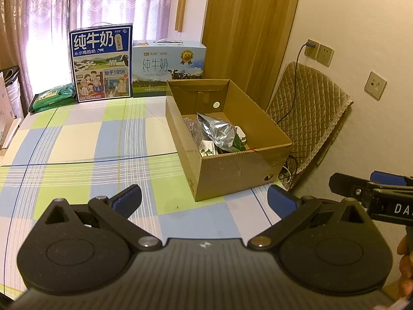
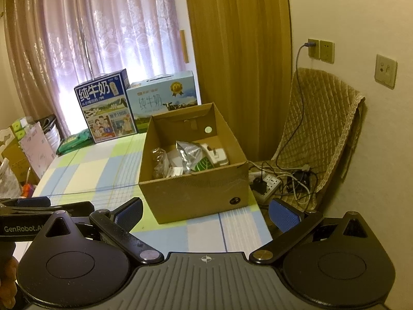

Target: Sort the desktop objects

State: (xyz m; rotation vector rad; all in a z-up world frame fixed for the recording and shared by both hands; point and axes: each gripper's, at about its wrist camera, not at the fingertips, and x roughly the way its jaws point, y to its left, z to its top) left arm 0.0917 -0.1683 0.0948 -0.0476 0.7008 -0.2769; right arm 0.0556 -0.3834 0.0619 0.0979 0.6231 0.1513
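The cardboard box (image 1: 240,165) sits at the right end of the desk (image 1: 77,139), open-topped, and already holds the sorted things: a silver foil pouch (image 1: 219,131) lying tilted across the middle, a clear crinkled plastic wrapper (image 2: 158,162) at its left, a white plug-like object (image 2: 216,156) toward the far right, and a small printed carton (image 1: 207,149) near the front wall. The chequered cloth in front of the box shows nothing loose, so the sorting looks close to done or done.

Both tools hover low over the near edge of the desk, empty. The left gripper (image 1: 204,201) has its fingers wide apart with nothing between them; the right gripper (image 2: 206,214) likewise, fingers spread and bare, its tip also showing at the right edge of the left view.

If another object remains, it lies outside these views. A good next step is to sweep the cameras along the left side of the desk, near the green packet (image 1: 53,98) and the two milk cartons (image 1: 102,64) at the back, and to keep the fingers wide until one item is squarely between them.
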